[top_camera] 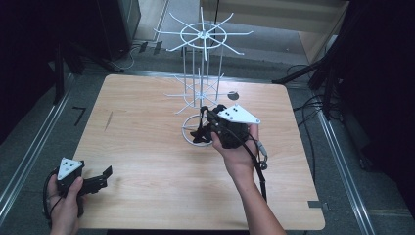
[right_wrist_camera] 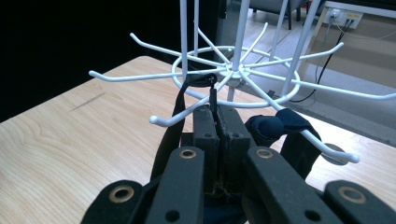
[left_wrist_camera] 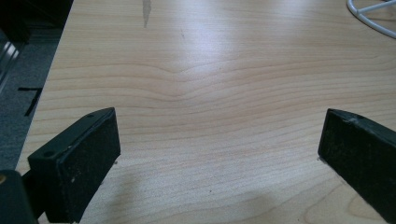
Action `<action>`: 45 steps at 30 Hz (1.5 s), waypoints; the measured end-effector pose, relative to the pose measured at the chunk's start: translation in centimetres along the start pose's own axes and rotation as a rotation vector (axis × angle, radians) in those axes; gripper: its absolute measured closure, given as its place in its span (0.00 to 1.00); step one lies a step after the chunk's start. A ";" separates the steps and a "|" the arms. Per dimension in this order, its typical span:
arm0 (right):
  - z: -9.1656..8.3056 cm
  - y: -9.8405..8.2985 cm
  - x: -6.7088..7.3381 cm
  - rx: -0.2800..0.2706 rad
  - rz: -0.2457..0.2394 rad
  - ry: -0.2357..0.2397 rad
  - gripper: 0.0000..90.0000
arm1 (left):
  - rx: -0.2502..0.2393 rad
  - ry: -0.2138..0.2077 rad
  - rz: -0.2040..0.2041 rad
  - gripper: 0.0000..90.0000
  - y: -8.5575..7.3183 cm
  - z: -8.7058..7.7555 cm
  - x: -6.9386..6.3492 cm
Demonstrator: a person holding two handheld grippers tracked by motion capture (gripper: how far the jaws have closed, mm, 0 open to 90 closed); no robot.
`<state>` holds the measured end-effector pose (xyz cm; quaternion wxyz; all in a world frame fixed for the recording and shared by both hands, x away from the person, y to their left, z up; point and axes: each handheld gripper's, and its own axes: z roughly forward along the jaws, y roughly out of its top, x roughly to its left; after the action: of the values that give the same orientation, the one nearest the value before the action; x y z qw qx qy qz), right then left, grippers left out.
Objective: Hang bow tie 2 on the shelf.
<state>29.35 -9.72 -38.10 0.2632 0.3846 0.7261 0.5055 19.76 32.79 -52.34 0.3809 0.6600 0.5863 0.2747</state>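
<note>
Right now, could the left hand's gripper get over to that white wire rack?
Probably yes. The left gripper sits open at the table's near-left corner, and only bare tabletop lies between it and the white wire rack. The right gripper already crowds the rack's base.

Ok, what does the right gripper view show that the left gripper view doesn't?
Right gripper view: the right gripper shut on a black strap looped over a spoke of the white wire rack, with a dark blue cloth piece on a neighbouring spoke. Left gripper view: the left gripper open over bare wood, plus the rack's base ring. Shared: the wooden table, its dark streak, and some part of the rack.
</note>
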 end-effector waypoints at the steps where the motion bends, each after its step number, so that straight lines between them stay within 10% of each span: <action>1: 0.1 0.0 0.0 0.002 0.003 -0.001 0.98 | 0.000 0.000 0.000 0.00 0.0 0.0 0.0; 28: 1.8 -0.9 -0.3 0.047 0.002 -0.009 0.97 | 0.002 -0.007 -0.002 0.00 0.0 0.0 0.0; 45: 0.5 -2.5 -1.2 0.010 0.048 0.016 0.38 | -0.040 -0.004 0.022 0.00 0.0 0.0 -0.4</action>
<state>29.67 -10.96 -40.61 0.2433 0.3990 0.7212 0.5113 19.70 32.43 -52.29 0.3922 0.6591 0.5728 0.2895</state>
